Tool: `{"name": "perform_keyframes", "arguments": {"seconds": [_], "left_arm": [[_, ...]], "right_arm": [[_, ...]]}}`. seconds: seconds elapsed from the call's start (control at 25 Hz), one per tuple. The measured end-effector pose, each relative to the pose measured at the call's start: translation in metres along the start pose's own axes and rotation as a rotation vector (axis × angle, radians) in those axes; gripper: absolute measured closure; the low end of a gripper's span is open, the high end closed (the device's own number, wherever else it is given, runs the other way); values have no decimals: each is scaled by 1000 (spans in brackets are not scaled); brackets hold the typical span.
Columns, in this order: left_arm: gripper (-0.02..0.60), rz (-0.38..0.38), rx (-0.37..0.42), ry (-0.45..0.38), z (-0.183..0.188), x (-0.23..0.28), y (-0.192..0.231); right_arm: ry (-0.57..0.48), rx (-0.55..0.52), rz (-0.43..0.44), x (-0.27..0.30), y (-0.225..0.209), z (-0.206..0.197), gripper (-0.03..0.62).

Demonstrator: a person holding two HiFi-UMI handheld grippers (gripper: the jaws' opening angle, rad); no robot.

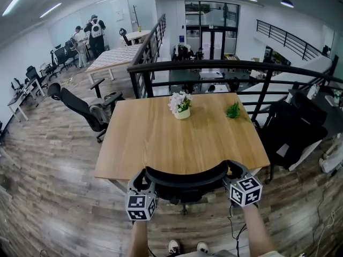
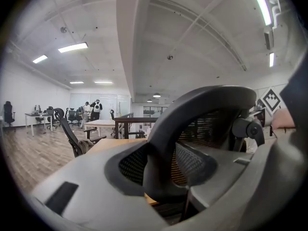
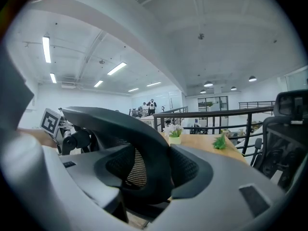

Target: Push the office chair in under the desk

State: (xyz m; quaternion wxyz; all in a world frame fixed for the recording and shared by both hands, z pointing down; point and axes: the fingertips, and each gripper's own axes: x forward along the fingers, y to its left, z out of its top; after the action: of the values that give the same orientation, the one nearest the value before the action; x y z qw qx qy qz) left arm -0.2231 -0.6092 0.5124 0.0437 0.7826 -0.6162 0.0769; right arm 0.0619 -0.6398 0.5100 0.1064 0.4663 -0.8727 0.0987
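The office chair stands with its backrest against the near edge of the table and takes up the middle of that side. Its rim fills the jaws of the left claw and the right claw, which are clamped at either end. The near half and the middle of the tabletop are open. A flower pot and a small green plant stand near the far edge, with a black railing just behind. A second chair stands by the far left corner, and dark furniture crowds the right side.
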Motion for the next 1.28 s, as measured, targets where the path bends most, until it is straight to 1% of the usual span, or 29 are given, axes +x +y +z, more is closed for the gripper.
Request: {"name": "perform_keyframes", "arguments": {"seconds": [0.2,0.6,0.76,0.84,1.0,1.08,1.2,1.28], "left_arm": [[361,-3,-21,-4,-1,4,10],[362,-14,-4,9,0,12,22],[360,-24,1,-2,0,12,21],[360,-33,-14,-2,0,11,20],[352,-64,-79,9,-3,8,21],[348,-66,-89,19,-6,4,20],[348,-65,-84,45,-12,-6,19],[348,-63,-79,51,-15,-15,18]], "right_arm": [[14,-8,-10,8,4,2,353],[36,-11,-44,18,10,2,352],[29,-6,-64,17,9,2,352],[33,-6,-67,15,10,1,352],[64,-15,-60,11,13,-1,353],[66,4,-59,8,15,-2,352],[37,71,-66,-5,15,-3,352],[26,90,-74,-18,15,-5,352]]}}
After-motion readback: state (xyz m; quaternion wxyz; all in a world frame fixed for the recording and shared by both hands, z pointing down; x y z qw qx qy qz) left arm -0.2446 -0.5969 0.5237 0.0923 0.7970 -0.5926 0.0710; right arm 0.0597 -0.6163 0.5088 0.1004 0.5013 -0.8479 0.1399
